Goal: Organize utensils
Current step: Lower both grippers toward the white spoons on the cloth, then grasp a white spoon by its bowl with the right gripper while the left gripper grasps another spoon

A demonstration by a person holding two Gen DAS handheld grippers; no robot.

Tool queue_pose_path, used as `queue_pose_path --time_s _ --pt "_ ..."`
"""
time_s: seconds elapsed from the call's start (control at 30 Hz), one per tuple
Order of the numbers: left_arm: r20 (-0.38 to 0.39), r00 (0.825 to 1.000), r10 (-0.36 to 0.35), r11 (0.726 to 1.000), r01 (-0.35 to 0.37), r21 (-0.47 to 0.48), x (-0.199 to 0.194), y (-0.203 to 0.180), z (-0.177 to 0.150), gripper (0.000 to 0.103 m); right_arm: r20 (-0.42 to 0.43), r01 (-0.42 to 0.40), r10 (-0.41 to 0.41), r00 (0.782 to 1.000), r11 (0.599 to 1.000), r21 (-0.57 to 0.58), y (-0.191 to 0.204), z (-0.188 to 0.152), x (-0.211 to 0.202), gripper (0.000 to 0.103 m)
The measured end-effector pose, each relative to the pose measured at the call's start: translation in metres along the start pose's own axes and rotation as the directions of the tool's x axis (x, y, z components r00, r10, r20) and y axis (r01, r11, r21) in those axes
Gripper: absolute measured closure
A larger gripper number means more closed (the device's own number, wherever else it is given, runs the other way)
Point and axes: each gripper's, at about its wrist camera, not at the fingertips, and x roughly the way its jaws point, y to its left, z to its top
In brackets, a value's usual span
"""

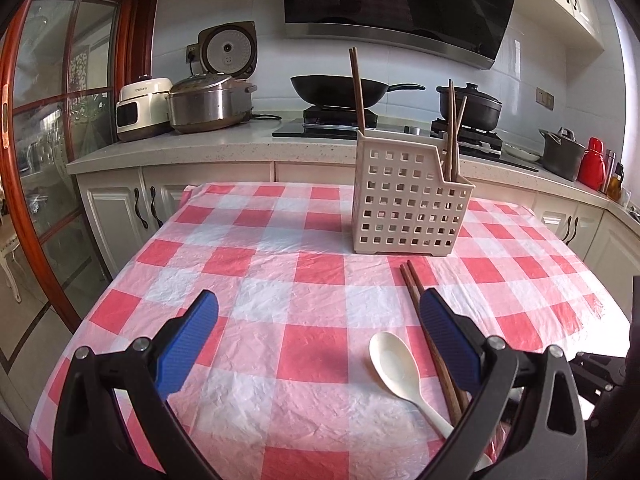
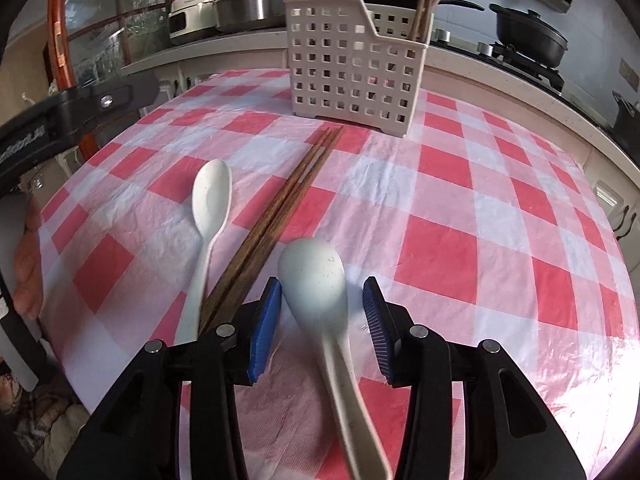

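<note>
A cream perforated utensil caddy (image 1: 404, 196) (image 2: 352, 64) stands on the red-and-white checked tablecloth (image 1: 280, 280) with several chopsticks (image 1: 452, 128) upright in it. Brown chopsticks (image 1: 428, 332) (image 2: 276, 216) and a cream spoon (image 1: 400, 372) (image 2: 208, 216) lie on the cloth in front of it. My left gripper (image 1: 320, 320) is open and empty above the cloth, left of that spoon. A second white spoon (image 2: 320, 292) lies bowl-down between the open fingers of my right gripper (image 2: 322, 300); the pads (image 2: 266, 316) stand apart from it.
Behind the table runs a kitchen counter (image 1: 224, 144) with rice cookers (image 1: 208, 100), a wok (image 1: 340, 88) and a black pot (image 1: 468, 104) on the hob. A glass door (image 1: 48, 120) is at the left. My left gripper's frame (image 2: 60, 108) shows at the right view's left edge.
</note>
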Motion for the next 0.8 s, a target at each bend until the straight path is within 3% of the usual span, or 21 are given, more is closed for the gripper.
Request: queue_pose_path --time_s 0.2,0.43,0.6,0.63,0.8 --pt "-0.026 1.0 -0.01 1.0 0.011 0.009 0.007 0.0 -0.005 0.005 0.018 0.024 -0.027 0.999 0.99 0.139 -0.024 0.011 -0.001 0.062" --pt "-0.074 0.996 -0.054 0.998 0.056 0.026 0.017 -0.011 -0.013 0.006 -0.031 0.002 -0.001 1.0 0.999 0.054 -0.015 0.014 0.006 0.061" --pt "-0.098 0.992 -0.074 0.996 0.079 0.047 0.021 -0.025 -0.019 0.006 -0.062 0.009 -0.005 0.998 0.998 0.062 -0.024 0.016 0.014 0.063" --pt "-0.104 0.992 -0.078 0.995 0.083 0.052 0.022 -0.027 -0.019 0.006 -0.057 0.008 -0.004 0.998 0.998 0.06 -0.025 0.015 0.014 0.068" --pt "-0.157 0.983 -0.099 0.993 0.108 0.051 0.032 -0.04 -0.021 0.009 -0.036 0.022 -0.019 0.999 0.996 0.09 -0.036 0.009 0.008 0.068"
